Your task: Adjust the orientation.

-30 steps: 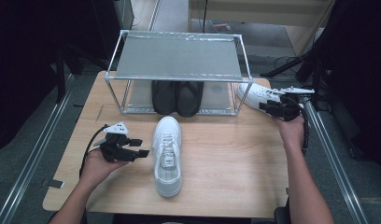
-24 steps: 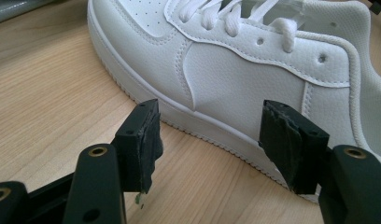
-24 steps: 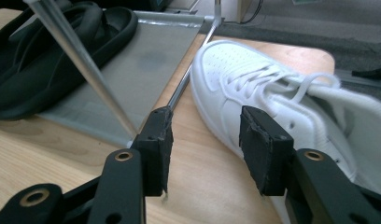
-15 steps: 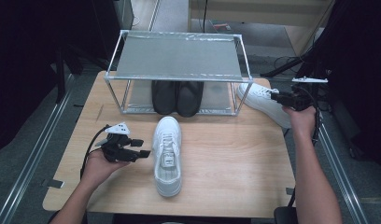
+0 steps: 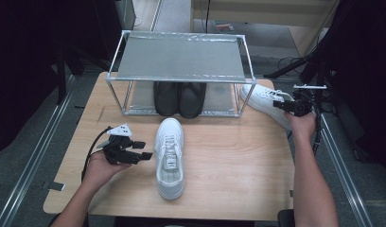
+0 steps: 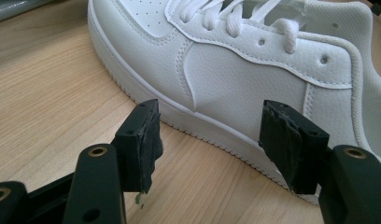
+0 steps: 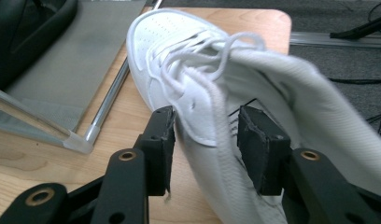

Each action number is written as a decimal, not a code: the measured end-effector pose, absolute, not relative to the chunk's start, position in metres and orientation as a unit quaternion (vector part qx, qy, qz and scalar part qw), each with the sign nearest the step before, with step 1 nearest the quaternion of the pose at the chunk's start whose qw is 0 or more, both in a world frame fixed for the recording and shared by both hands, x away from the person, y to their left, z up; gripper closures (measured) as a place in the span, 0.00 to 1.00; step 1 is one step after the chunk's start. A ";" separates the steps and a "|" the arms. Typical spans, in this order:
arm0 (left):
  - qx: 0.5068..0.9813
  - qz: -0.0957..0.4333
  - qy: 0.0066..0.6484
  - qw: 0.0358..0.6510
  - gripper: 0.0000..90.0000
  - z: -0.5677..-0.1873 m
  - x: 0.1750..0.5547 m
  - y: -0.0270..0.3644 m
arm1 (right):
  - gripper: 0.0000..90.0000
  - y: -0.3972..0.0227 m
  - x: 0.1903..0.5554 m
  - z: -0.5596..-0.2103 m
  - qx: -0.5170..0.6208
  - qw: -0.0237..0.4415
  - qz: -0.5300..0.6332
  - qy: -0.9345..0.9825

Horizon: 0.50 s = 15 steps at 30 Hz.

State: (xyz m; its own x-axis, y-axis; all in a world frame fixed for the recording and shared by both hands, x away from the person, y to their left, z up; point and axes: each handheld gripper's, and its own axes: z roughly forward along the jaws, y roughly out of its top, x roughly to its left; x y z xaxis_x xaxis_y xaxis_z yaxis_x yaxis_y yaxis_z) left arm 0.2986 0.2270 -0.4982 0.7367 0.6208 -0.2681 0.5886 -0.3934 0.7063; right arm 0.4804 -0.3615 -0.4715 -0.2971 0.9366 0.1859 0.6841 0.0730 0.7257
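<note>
Grasping is the step in hand: right gripper (image 7: pixel 205 140) has been narrowing its jaws around the white leather sneaker's (image 5: pixel 266 97) side wall, upper right of the high view. Next comes lifting it. Left gripper (image 6: pixel 209 140) gapes empty.

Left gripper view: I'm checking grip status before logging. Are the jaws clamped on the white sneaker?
No, the left gripper stands open beside the white sneaker, its pads apart and not pressing it.
</note>
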 end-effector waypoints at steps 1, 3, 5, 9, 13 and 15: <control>0.835 0.020 0.363 0.414 0.43 -0.498 0.299 0.227 | 0.64 -0.361 0.480 -0.471 0.568 0.168 0.375 0.713; 0.834 0.019 0.363 0.415 0.43 -0.498 0.299 0.227 | 0.64 -0.358 0.482 -0.476 0.571 0.167 0.372 0.713; 0.834 0.019 0.363 0.416 0.43 -0.498 0.299 0.227 | 0.65 -0.355 0.483 -0.477 0.574 0.175 0.370 0.709; 0.835 0.019 0.361 0.415 0.43 -0.499 0.299 0.226 | 0.67 -0.354 0.484 -0.478 0.580 0.172 0.372 0.704; 0.836 0.019 0.361 0.414 0.43 -0.499 0.299 0.226 | 0.72 -0.354 0.483 -0.480 0.590 0.163 0.383 0.692; 0.835 0.020 0.361 0.414 0.43 -0.498 0.299 0.226 | 0.77 -0.356 0.482 -0.482 0.587 0.159 0.395 0.688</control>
